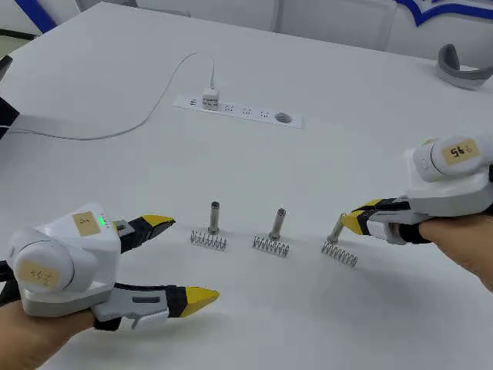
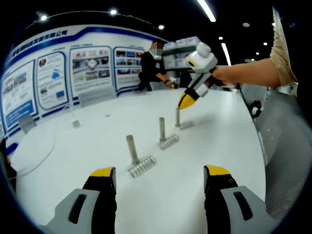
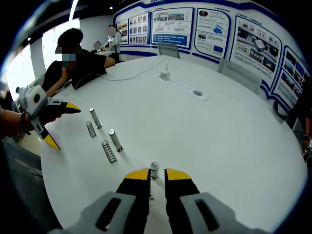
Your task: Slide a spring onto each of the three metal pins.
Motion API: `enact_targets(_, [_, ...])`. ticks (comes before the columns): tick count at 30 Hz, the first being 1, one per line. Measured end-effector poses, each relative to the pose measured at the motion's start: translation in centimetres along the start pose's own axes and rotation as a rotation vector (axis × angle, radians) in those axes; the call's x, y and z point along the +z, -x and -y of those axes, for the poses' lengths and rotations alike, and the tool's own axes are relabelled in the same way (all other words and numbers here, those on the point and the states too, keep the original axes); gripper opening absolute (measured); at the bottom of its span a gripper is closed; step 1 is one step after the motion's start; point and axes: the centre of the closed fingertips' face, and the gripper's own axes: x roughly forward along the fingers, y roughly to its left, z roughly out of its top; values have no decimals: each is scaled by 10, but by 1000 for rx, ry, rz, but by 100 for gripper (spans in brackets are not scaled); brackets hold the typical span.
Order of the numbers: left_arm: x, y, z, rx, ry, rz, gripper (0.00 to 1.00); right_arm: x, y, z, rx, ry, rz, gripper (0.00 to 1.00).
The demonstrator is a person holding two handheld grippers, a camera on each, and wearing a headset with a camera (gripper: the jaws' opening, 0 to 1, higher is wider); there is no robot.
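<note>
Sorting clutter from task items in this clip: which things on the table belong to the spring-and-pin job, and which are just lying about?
Job: metal pins; springs lying at their feet, none threaded.
Lying about: power strip, plugged-in white charger, grey curved band at the far edge.

The head view looks forward and down at the desk (image 1: 370,139) from above, on the near side of the middle pin (image 1: 279,223), with the power strip (image 1: 237,110) beyond that pin. The left gripper view sits low over the desk, left of the middle pin, and faces along the three pins (image 2: 162,129) toward the right gripper (image 2: 186,101). The right gripper view sits closer in, right of the middle pin, and faces back toward the left gripper (image 3: 68,128). All three views share the three pins.
</note>
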Motion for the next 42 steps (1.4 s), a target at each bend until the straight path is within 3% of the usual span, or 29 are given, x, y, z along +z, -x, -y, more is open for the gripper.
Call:
enact_targets(3, [0, 0, 0, 0, 0, 1, 74, -9, 2, -3, 20, 11, -19, 12])
enact_targets(5, [0, 0, 0, 0, 0, 0, 74, -17, 2, -12, 70, 34, -51, 12])
enact_targets(7, [0, 0, 0, -1, 0, -1, 74, -24, -1, -16, 89, 68, -74, 12])
enact_targets(12, [1, 0, 0, -3, -4, -2, 74, -31, -9, -20, 128, 107, -103, 15])
enact_targets(21, [1, 3, -1, 6, 3, 1, 74, -55, -16, -17, 149, 184, -172, 15])
enact_targets(28, [1, 3, 2, -2, 2, -4, 74, -56, -19, -19, 189, 222, -166, 15])
enact_targets(35, [5, 4, 7, -13, 5, 4, 74, -62, -21, -20, 232, 256, -198, 14])
enact_targets(42, [7, 4, 8, -10, 20, 13, 73, -62, -20, -21, 257, 236, -200, 12])
